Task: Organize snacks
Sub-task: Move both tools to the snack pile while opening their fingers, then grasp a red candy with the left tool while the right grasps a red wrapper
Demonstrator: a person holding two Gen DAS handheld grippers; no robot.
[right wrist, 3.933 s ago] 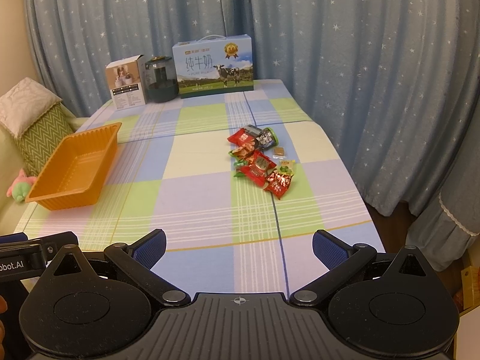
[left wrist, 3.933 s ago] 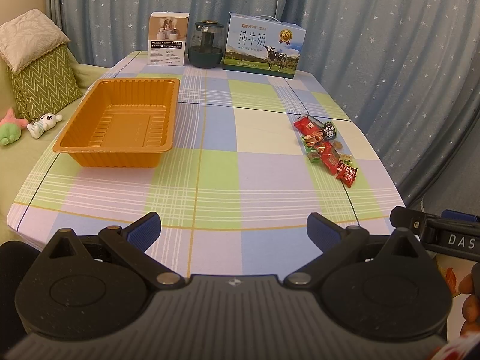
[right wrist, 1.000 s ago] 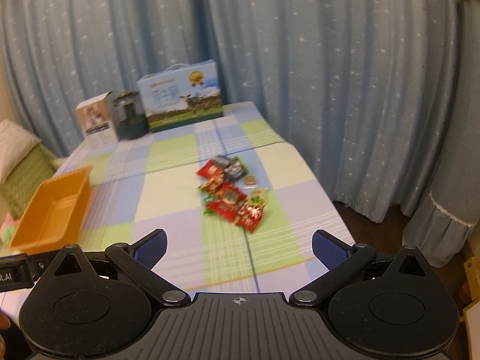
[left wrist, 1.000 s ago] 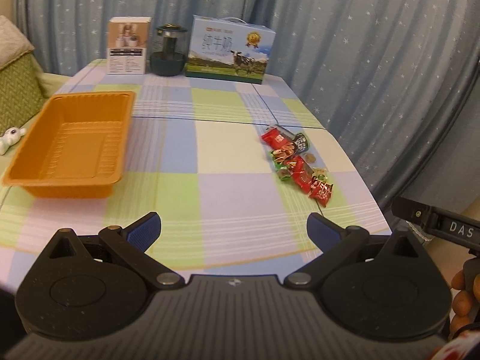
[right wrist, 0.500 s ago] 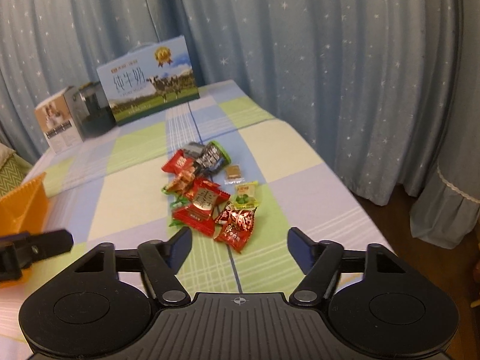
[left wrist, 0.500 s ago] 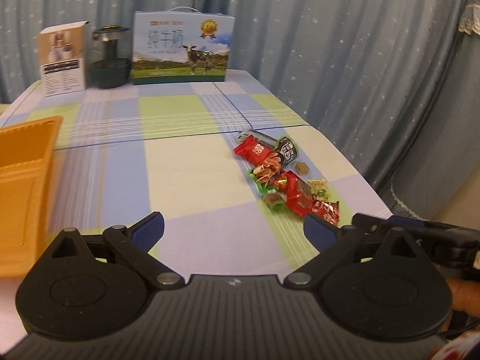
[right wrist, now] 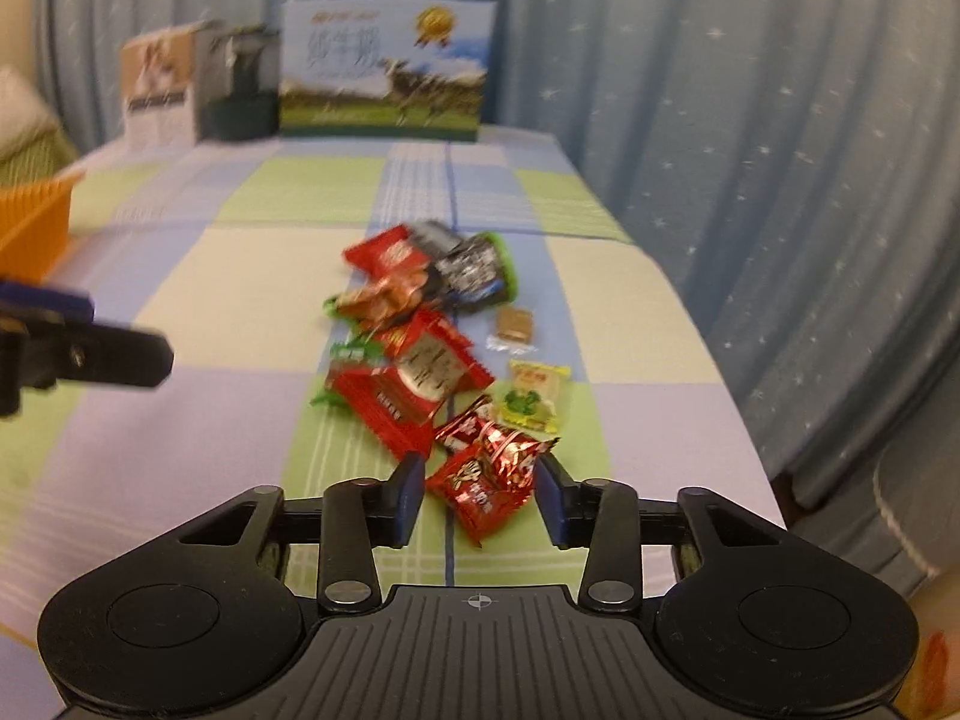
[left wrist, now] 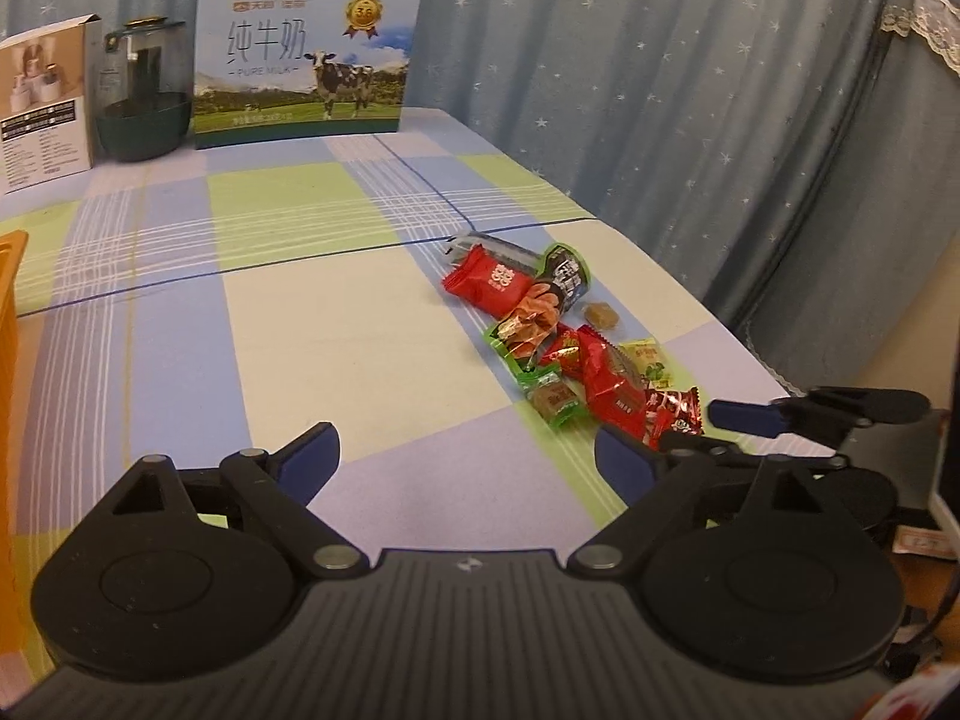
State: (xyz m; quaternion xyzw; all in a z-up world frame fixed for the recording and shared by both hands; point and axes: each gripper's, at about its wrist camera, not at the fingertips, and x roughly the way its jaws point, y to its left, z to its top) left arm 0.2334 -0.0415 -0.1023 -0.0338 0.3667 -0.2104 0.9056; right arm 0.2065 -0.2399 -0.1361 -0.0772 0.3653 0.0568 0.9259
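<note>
A pile of wrapped snacks (left wrist: 564, 336) lies on the checked tablecloth near the table's right edge. My right gripper (right wrist: 480, 495) is low over the near end of the pile. Its jaws are closing, and a shiny red snack packet (right wrist: 489, 474) lies between the blue pads with a thin gap still showing. One of its fingers (left wrist: 744, 411) shows in the left wrist view beside the pile. My left gripper (left wrist: 468, 456) hovers just left of the pile. Its jaws are wide and closing slightly, with only cloth between them. The orange tray (right wrist: 36, 222) sits far left.
A milk carton box (left wrist: 306, 60), a dark jar (left wrist: 141, 102) and a white box (left wrist: 42, 108) stand along the table's back edge. Blue starred curtains hang behind and to the right. The table's right edge (left wrist: 738, 336) runs close to the snacks.
Both grippers came forward and down to the snack pile. The right jaws narrowed from wide open to just around the red packet. The left view swung right, leaving only the tray's edge in it.
</note>
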